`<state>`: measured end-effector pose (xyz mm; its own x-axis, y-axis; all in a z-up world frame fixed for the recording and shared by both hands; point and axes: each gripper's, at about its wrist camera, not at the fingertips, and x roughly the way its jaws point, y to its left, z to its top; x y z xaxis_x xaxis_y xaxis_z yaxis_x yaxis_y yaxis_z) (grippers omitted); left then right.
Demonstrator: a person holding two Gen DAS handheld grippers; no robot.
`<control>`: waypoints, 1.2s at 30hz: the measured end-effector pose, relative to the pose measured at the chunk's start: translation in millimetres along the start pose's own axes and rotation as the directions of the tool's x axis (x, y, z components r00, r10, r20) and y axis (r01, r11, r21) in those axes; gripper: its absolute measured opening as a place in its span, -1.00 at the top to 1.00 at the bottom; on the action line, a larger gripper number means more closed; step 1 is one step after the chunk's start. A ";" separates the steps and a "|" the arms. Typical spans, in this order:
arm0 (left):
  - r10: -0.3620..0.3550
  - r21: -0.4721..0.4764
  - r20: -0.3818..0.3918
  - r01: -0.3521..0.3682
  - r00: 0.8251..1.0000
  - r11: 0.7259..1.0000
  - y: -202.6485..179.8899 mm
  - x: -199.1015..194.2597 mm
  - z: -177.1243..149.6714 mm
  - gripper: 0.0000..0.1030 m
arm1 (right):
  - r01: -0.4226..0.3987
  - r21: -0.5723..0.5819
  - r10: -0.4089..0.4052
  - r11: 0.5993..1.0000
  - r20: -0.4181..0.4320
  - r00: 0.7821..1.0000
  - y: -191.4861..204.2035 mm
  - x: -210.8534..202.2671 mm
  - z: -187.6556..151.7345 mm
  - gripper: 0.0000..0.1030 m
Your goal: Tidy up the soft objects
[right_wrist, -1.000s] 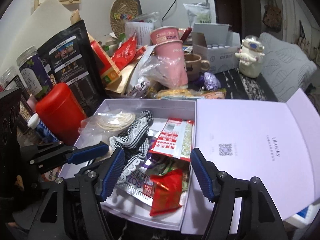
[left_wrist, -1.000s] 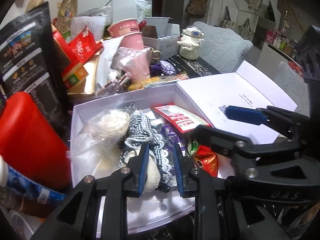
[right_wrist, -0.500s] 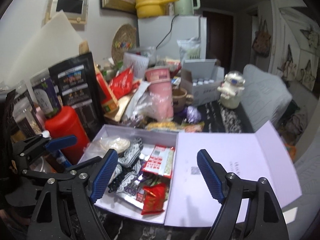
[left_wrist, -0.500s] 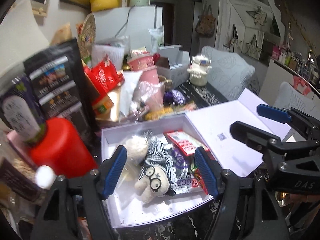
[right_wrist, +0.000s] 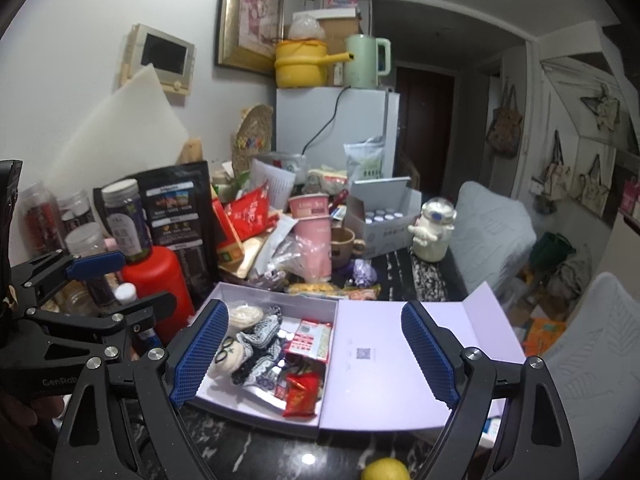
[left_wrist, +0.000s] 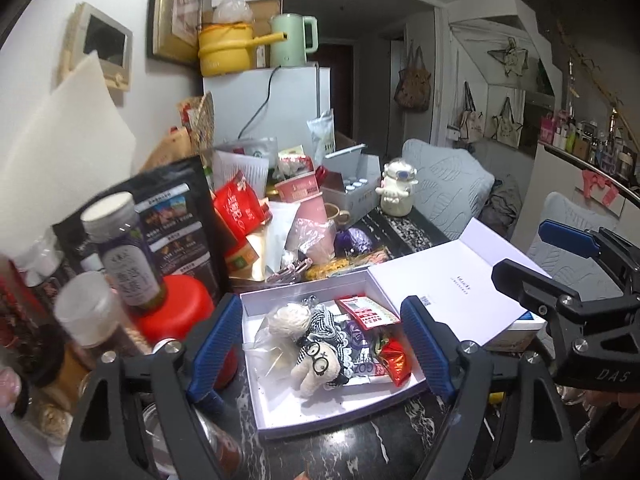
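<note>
Both grippers hang above the open white box with nothing between their fingers: the left gripper has just been opening and its blue pads now stand wide apart, framing the box from above, and the right gripper has likewise been opening and is spread just as wide and empty. The doll, a small cream plush with round black glasses and a checked, lace-trimmed dress, lies on its back inside the box, below and between the left fingers and just inside the right gripper's left pad. Beside it, toward the right fingers, sit snack packets, among them a red one, and a clear bag lies at its head. The doll looks light and squashy, so it should give under the pads rather than slip; a grip across the stuffed body or head seems safest, since the loose dress fabric would likely bunch or pull free. The crinkly packets next to it could get caught in a wide pinch. The lid lies flat and open beneath the right fingers.
</note>
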<state>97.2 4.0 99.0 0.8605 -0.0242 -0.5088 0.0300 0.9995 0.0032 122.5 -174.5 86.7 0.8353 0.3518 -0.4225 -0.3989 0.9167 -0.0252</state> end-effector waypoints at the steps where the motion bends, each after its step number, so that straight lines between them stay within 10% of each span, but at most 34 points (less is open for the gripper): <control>1: 0.001 0.002 0.009 -0.001 1.000 1.000 -0.7 -5.6 0.1 -0.58 | 0.002 0.000 -0.002 1.000 0.012 1.000 1.3 -8.3 -0.1 -0.77; 36: -0.029 -0.047 -0.047 0.027 0.998 0.999 -18.2 -98.3 -102.3 -0.58 | 0.112 0.090 -0.107 0.990 -0.060 0.992 25.2 -120.6 -113.0 -0.86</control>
<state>-39.9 -10.0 60.9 0.8342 -0.0524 -0.5489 0.0291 0.9983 -0.0511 -31.1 -215.2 34.6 0.8492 0.2395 -0.4706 -0.2668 0.9637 0.0090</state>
